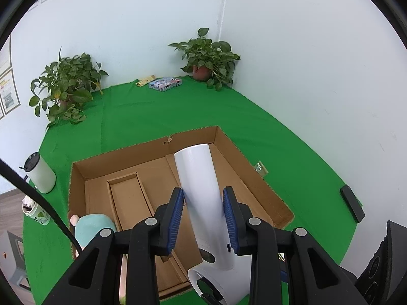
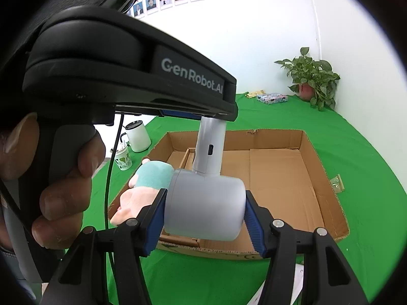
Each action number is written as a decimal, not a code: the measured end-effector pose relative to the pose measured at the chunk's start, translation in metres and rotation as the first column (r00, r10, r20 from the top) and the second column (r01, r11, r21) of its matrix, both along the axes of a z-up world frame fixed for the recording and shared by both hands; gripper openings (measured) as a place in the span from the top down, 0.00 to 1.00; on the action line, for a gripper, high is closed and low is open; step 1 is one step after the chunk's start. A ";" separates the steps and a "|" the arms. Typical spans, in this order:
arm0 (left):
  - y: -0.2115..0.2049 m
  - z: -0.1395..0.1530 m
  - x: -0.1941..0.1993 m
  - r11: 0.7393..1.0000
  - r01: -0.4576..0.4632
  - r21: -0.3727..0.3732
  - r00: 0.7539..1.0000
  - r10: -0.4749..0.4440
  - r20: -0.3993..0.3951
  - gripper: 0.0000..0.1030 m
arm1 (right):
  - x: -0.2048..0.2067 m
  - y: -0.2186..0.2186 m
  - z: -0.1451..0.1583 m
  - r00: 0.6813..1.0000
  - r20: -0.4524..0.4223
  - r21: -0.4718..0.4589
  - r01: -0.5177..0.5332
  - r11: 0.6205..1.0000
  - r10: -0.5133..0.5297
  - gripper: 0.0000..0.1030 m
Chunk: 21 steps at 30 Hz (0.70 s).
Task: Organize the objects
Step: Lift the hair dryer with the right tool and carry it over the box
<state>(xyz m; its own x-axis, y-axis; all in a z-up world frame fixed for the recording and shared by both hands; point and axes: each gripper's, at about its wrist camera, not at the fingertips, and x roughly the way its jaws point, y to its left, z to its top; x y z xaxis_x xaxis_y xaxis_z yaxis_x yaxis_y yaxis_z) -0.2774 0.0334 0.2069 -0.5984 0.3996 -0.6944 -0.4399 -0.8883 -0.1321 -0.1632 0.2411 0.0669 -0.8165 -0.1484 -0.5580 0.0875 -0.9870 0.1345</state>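
Note:
A white hair dryer [image 1: 201, 190] is held by both grippers above an open cardboard box [image 1: 152, 150]. My left gripper [image 1: 203, 218] is shut on its handle, which points away over the box. In the right wrist view my right gripper [image 2: 204, 216] is shut on the dryer's round barrel [image 2: 206, 203], with the handle [image 2: 209, 147] rising into the left gripper's body above. A plush doll with a teal hat [image 2: 152, 172] lies in the box's near left corner [image 1: 91, 226]. The box [image 2: 328, 178] is otherwise bare inside.
A white lidded mug [image 1: 40, 176] and a patterned cup [image 1: 38, 213] stand left of the box on the green cloth [image 1: 254, 117]. Two potted plants [image 1: 66, 86] [image 1: 208, 58], a colourful packet [image 1: 166, 83] and a black remote [image 1: 352, 203] lie around.

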 end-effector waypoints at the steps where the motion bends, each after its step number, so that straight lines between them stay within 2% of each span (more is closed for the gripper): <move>1: 0.000 -0.005 -0.008 1.000 0.000 -0.001 1.000 0.000 0.014 0.72 | -0.005 0.001 -0.002 1.000 0.013 -0.008 0.000 1.000 0.000 0.45; 7: 0.004 -0.041 -0.051 1.000 0.011 -0.019 0.997 -0.009 0.080 0.72 | -0.033 0.006 -0.020 0.995 0.096 -0.045 0.001 0.999 0.003 0.45; 12: 0.011 -0.084 -0.085 0.999 0.007 -0.038 0.988 -0.001 0.155 0.72 | -0.055 0.012 -0.046 0.984 0.175 -0.072 -0.006 0.997 0.018 0.45; 21: 0.034 -0.162 -0.118 0.997 0.022 -0.072 0.952 0.001 0.308 0.71 | -0.068 0.030 -0.086 0.939 0.339 -0.123 -0.016 0.992 0.057 0.45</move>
